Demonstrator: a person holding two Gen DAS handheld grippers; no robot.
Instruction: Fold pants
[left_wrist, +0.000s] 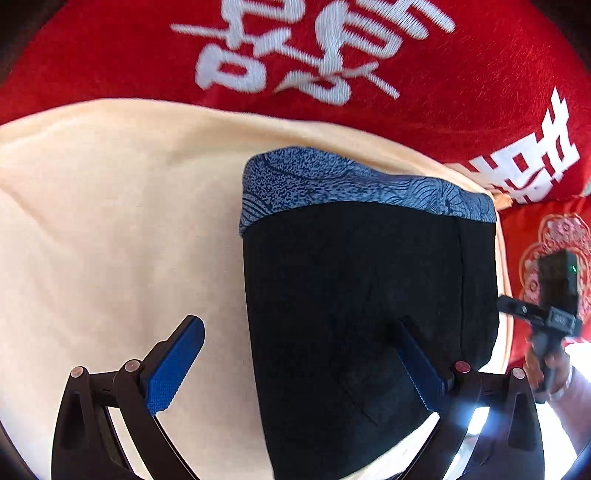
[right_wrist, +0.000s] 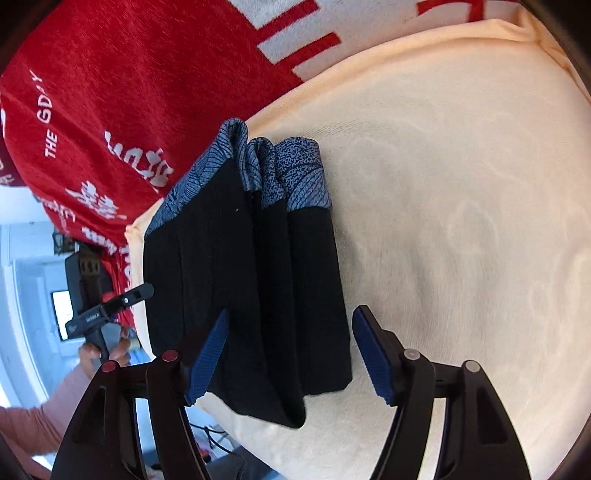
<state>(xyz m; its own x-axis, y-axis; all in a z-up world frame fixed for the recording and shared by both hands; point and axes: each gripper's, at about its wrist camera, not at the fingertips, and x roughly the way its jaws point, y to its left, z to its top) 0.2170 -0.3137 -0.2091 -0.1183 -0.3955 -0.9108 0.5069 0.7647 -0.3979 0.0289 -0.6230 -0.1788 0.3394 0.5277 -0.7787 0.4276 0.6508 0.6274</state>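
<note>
The red blanket (right_wrist: 110, 85) carries white lettering: "THE" and "GD" followed by unclear letters. It also bears large white Chinese characters, including a double-happiness sign (left_wrist: 532, 162). Small print on the other gripper's body is illegible.

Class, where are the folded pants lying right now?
The pants lie folded on the cream cloth, near its edge beside the red blanket.

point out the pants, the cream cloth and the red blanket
pants (right_wrist: 258, 295), right wrist view, black middle of the folded stack
cream cloth (left_wrist: 110, 221), left wrist view, bare area left of the pants
red blanket (left_wrist: 443, 103), left wrist view, plain red patch
</note>
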